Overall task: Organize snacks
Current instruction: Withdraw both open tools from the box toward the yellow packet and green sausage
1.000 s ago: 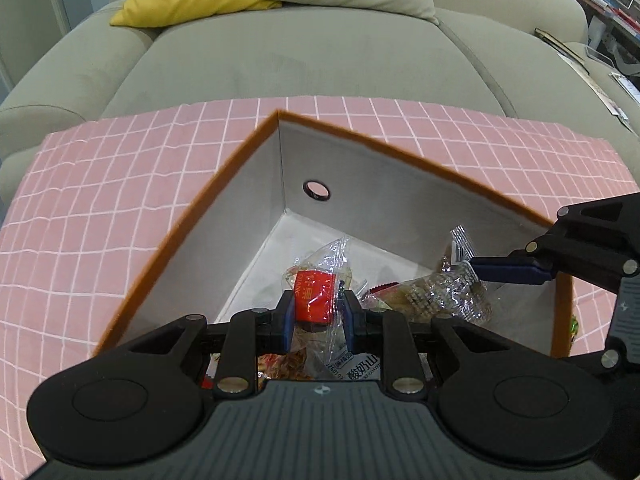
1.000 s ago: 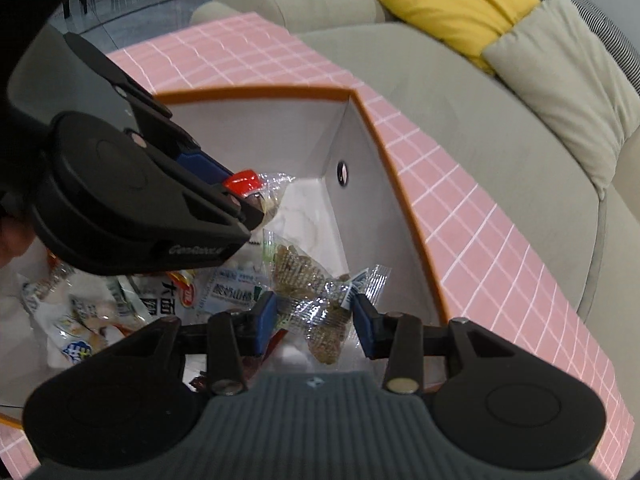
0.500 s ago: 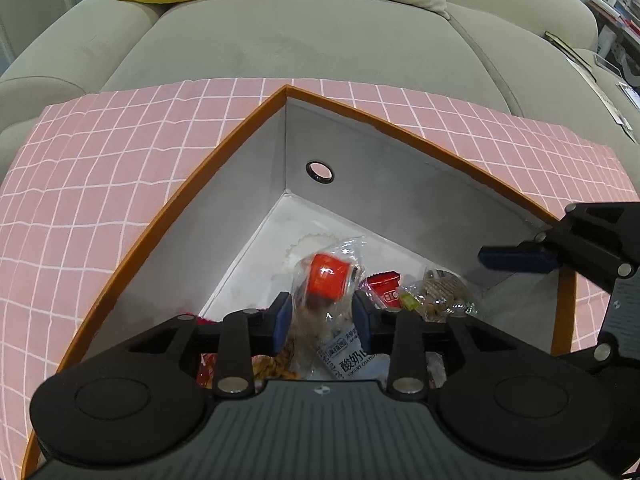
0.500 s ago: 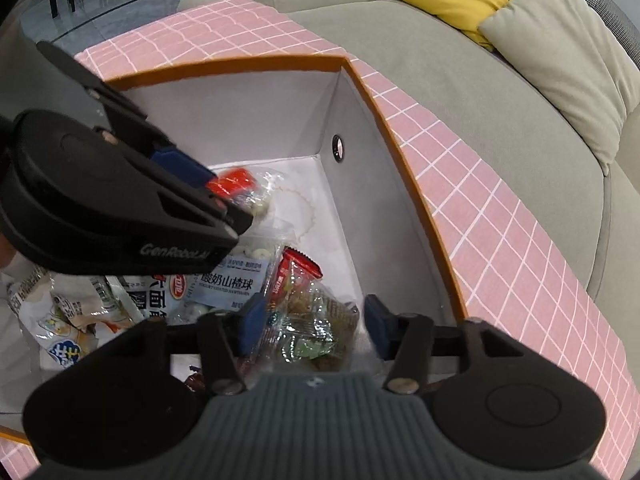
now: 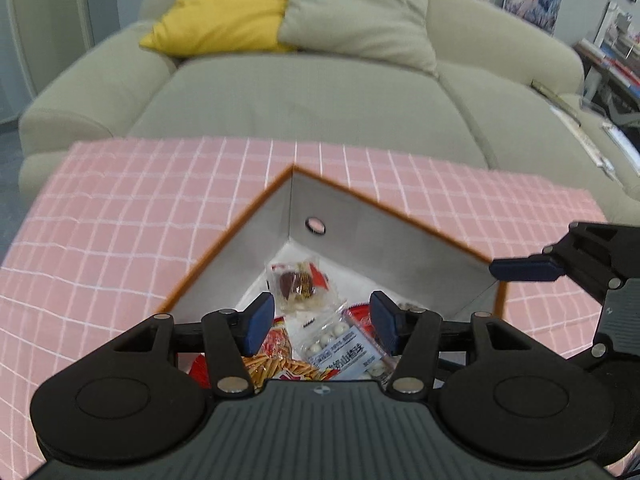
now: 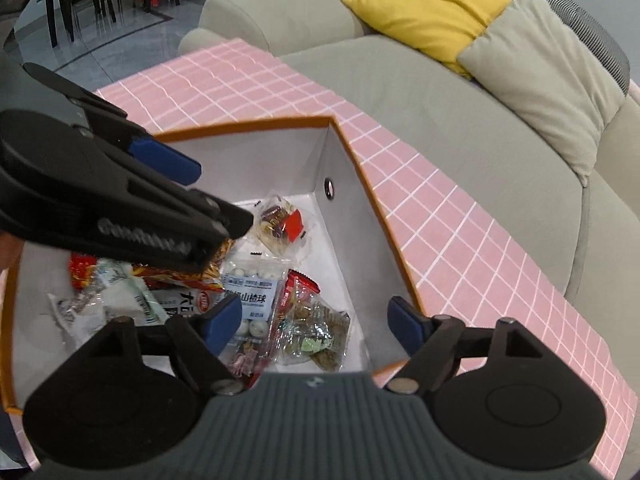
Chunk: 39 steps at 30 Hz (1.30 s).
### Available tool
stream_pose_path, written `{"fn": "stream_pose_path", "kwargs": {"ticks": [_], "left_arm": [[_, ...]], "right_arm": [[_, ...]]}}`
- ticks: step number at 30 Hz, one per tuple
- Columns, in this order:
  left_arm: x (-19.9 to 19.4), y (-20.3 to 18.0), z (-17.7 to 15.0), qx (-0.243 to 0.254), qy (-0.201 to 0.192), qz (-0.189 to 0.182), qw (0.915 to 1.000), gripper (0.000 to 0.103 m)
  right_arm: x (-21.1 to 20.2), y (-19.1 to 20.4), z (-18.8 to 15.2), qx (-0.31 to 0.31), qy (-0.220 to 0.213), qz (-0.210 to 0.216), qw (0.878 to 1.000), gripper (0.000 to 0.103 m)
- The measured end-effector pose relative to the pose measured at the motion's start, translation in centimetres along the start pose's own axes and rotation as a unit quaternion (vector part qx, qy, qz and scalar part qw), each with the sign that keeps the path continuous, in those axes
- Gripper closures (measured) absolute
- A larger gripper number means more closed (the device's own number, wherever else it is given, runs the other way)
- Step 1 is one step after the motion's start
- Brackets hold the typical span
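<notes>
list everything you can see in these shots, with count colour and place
storage box: 1, orange rim, grey inside, on the pink cloth
snack packets: several, clear, red and white, piled on the box floor
checked cloth: 1, pink with white lines, under the box
sofa: 1, beige, behind the cloth
cushions: 2, yellow and beige, on the sofa back
left gripper: 1, black with blue pads, open above the box
right gripper: 1, same colours, open above the box

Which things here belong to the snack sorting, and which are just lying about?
Job:
storage box
date snack packet
hawthorn ball packet
nut packet
left gripper, jaws open
right gripper, jaws open

Lying about:
yellow cushion
beige cushion
sofa
</notes>
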<state>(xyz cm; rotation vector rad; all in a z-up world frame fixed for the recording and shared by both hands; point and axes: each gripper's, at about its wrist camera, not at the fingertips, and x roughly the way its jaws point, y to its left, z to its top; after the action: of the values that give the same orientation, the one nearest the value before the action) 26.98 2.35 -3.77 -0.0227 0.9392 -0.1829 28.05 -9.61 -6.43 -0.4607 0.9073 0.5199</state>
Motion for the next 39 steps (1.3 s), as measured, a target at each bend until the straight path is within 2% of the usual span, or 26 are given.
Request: {"fn": "stream_pose_path", "kwargs": {"ticks": [6, 11, 15, 22, 32, 35, 39], "left_arm": [[-4.1, -1.3, -0.2, 0.007, -0.046, -0.005, 0.9989, 0.038], [-7.2, -3.0, -0.7, 0.0, -0.08, -0.011, 0.9967, 0.034], [-8.9, -4.7, -1.7, 0.003, -0.098, -0.01, 0.9951, 0.034], [-10.8, -7.8, -4.4, 0.036, -0.123, 0.0, 0.9917, 0.033], [-11.6, -10.2, -9.3, 0.037, -0.12, -0.016, 0.992, 0.033], [-10.9, -11.0, -10.5, 0.045, -0.105, -0.031, 0.9929, 0.041], [-9.7, -11.7, -11.6, 0.047, -0.084, -0.047, 0.9943, 0.047]], "right_arm": [[-4.1, -0.4, -1.8, 0.032, -0.047, 0.004, 0.998, 0.025], [-7.1, -0.7, -4.1, 0.071, -0.083, -0.003, 0.994, 0.025], [-9.3, -0.9, -6.6, 0.105, -0.111, -0.013, 0.988, 0.025], [-11.9, -1.1, -11.8, 0.172, -0.144, -0.03, 0.974, 0.025], [-13.4, -0.5, -19.2, 0.234, -0.151, -0.074, 0.958, 0.025], [-13.4, -0.1, -21.0, 0.238, -0.148, -0.086, 0.956, 0.025], [-13.1, 0.2, -22.9, 0.249, -0.138, -0.09, 0.954, 0.025]]}}
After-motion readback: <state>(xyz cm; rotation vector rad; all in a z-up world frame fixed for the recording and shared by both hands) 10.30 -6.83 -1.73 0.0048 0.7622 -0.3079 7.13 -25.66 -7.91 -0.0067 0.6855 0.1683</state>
